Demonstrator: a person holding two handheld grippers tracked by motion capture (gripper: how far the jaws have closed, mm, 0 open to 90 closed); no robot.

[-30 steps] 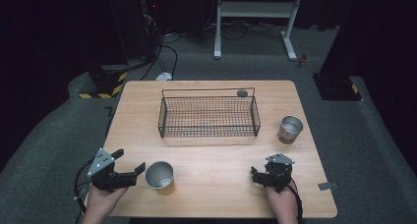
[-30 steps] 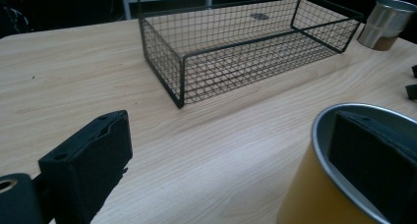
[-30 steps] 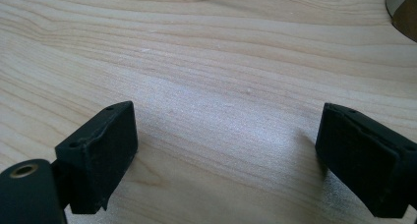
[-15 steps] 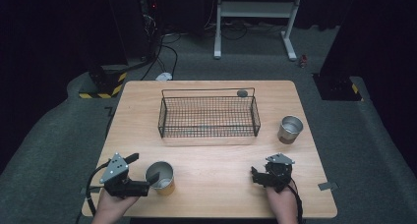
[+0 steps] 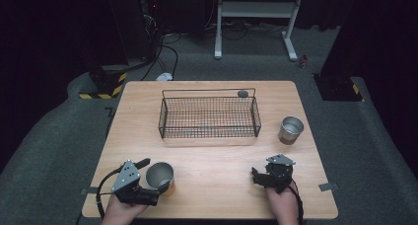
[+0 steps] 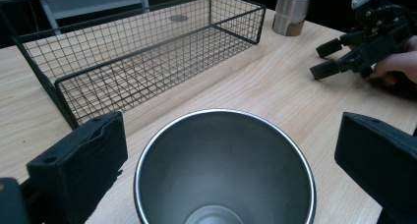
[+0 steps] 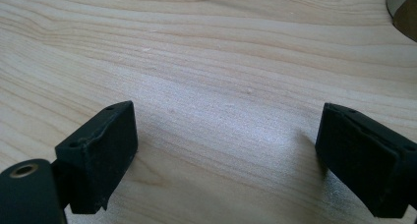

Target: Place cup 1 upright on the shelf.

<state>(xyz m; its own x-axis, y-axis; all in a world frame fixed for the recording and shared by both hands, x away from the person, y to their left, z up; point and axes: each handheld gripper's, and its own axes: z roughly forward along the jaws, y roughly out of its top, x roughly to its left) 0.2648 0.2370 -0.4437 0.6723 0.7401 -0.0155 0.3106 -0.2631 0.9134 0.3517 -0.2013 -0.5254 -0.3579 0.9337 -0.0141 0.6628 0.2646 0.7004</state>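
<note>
My left gripper (image 6: 216,150), jaws just opened wide, straddles the upright steel cup (image 6: 223,170) near the table's (image 5: 217,161) front-left corner without touching; right gripper (image 5: 260,175) rests released.

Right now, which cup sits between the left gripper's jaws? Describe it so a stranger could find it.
On the wooden table, go to the near left corner, in front of the wire basket. The steel cup stands upright and empty between the left gripper's open jaws; the other cup stands right of the basket.

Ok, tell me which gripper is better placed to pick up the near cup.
Left. The left gripper has its jaws open on either side of the near cup, pads apparently not yet pressing. The right gripper rests open over bare table, well away from it.
</note>
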